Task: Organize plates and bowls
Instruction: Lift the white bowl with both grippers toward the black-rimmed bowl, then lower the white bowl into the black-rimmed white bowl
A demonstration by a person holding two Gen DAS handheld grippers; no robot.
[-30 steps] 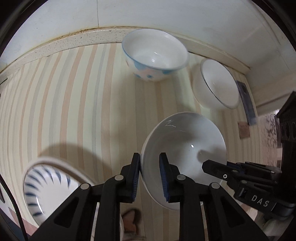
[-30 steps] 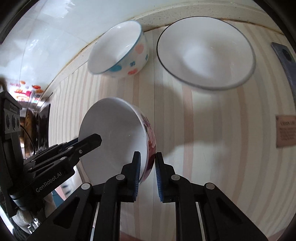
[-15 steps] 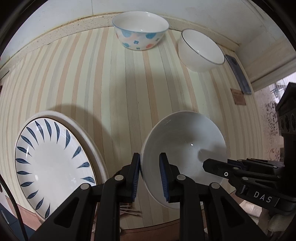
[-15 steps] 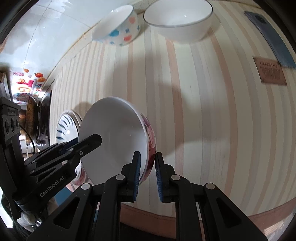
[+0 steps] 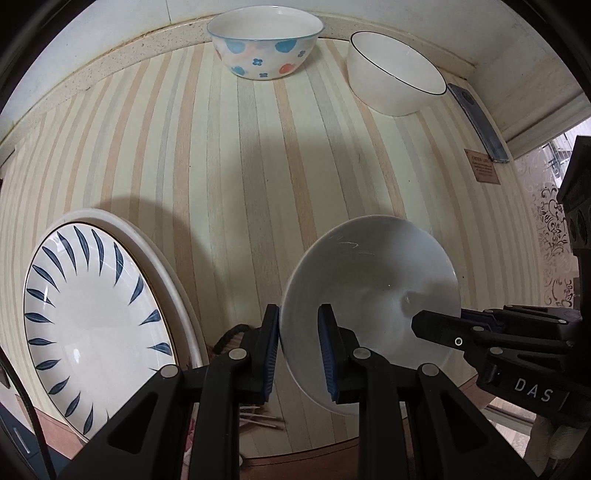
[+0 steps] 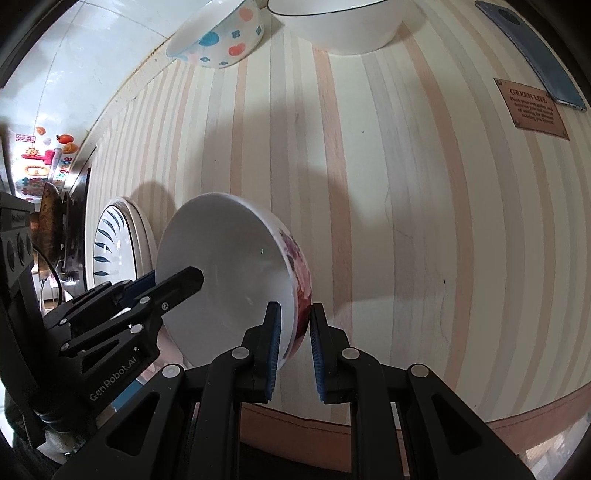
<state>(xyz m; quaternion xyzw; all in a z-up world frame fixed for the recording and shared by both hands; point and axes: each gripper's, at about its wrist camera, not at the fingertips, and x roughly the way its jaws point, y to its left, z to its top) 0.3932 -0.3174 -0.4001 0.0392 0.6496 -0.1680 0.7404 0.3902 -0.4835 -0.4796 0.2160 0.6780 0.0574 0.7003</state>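
Note:
Both grippers hold one white bowl with a floral outside [image 5: 369, 288] [image 6: 229, 273] above the near edge of the striped table. My left gripper [image 5: 298, 332] is shut on its left rim. My right gripper [image 6: 295, 332] is shut on its right rim, and it shows in the left wrist view [image 5: 436, 328]. A plate with blue leaf marks [image 5: 92, 321] [image 6: 107, 243] lies on a larger cream plate at the near left. A spotted bowl [image 5: 264, 44] [image 6: 218, 37] and a white bowl with a dark rim [image 5: 395, 74] [image 6: 340, 26] stand at the far edge.
A dark phone [image 5: 476, 122] [image 6: 532, 51] and a brown label [image 5: 484, 170] [image 6: 532, 107] lie at the table's right. A wall runs behind the far bowls. The table's front edge [image 6: 406, 421] is just below the held bowl.
Both grippers have drawn the held bowl back toward the near edge of the table and away from the two far bowls. The blue-marked plate has come fully into view.

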